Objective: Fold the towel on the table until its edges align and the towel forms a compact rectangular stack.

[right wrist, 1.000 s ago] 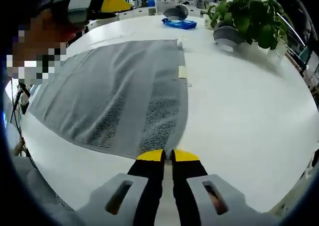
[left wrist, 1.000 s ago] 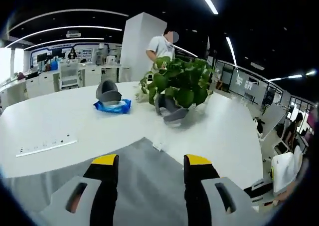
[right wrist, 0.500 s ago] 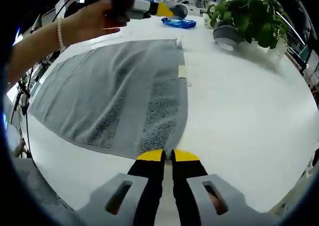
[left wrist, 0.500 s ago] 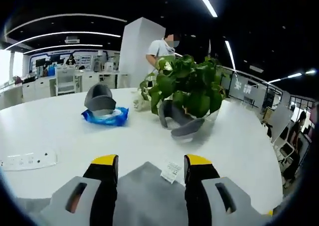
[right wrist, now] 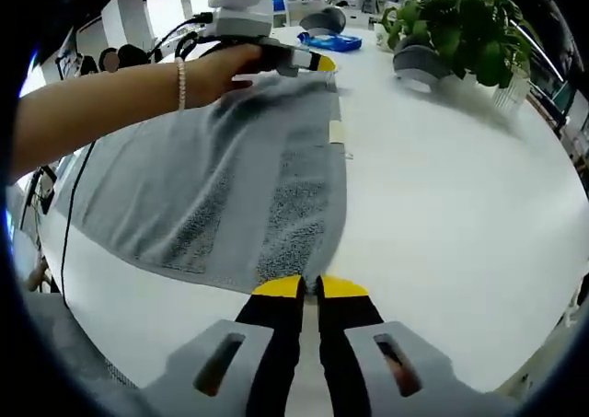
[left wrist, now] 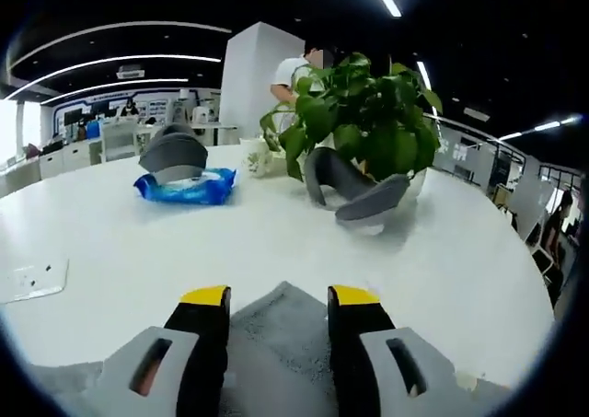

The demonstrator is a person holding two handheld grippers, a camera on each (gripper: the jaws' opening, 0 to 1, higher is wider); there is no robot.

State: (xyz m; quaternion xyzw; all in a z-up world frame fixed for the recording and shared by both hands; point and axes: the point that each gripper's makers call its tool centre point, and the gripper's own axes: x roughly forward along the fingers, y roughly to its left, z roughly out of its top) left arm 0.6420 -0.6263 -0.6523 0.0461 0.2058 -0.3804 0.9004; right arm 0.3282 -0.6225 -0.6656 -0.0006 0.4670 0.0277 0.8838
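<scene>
The grey towel (right wrist: 221, 191) lies spread flat on the white table (right wrist: 442, 187), one corner reaching the table's near edge. The right tool (right wrist: 309, 288) is pinched together on that near corner; the left tool (left wrist: 276, 297), jaws apart, straddles the far corner. Clamp the left fully before lifting, then carry both corners across level so the edges meet.

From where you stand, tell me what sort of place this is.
Probably an open-plan office or lab: a large white table with a potted plant, ceiling light strips, and desks behind.

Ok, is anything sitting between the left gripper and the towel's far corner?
Nothing visible. The left gripper is open with the towel corner between its jaws. The potted plant and blue packet sit farther off on the table.
</scene>
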